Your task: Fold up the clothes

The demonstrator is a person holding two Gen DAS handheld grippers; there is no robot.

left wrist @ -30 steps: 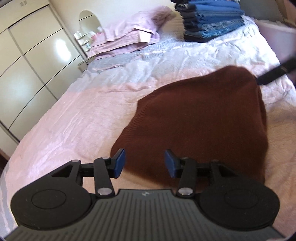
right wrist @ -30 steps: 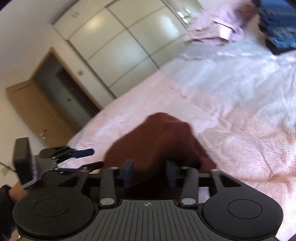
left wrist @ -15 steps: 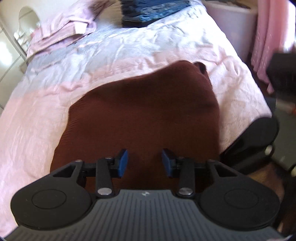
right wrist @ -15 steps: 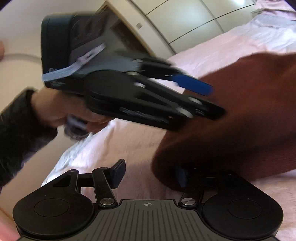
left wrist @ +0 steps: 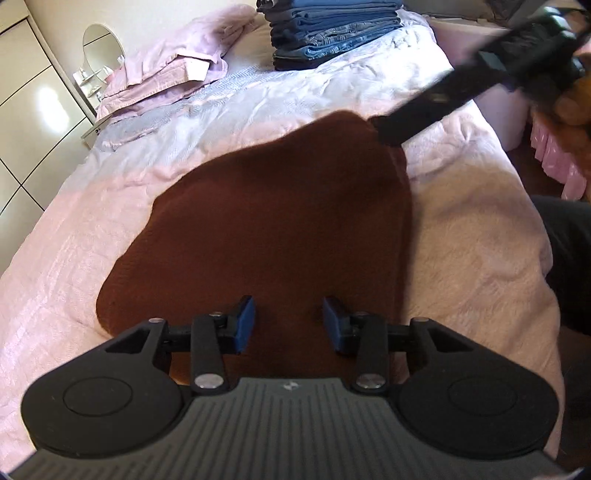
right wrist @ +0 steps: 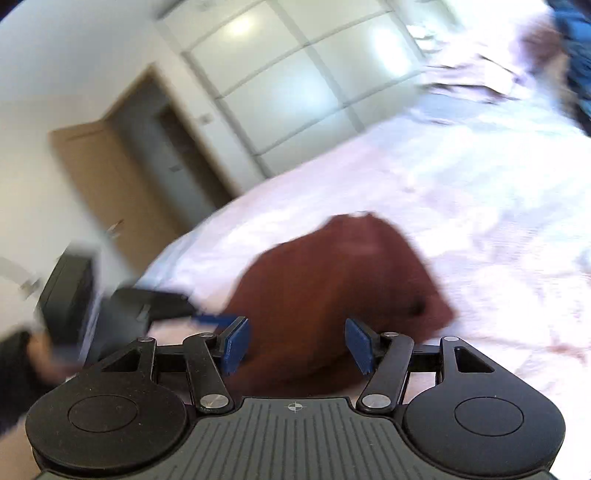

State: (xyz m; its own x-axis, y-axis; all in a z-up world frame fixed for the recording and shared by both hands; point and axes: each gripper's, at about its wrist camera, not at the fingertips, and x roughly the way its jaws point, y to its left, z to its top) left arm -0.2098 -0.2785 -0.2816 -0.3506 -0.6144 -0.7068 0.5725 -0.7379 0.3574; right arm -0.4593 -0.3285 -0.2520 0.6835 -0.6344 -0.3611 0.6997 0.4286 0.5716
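Lying folded on the pink quilted bedspread, the dark brown knitted garment fills the middle; a stack of folded blue jeans and pink pillows sit far beyond. The left gripper hovers wide over its near edge. The right gripper, half a second ago pinching the hem, now gapes empty.
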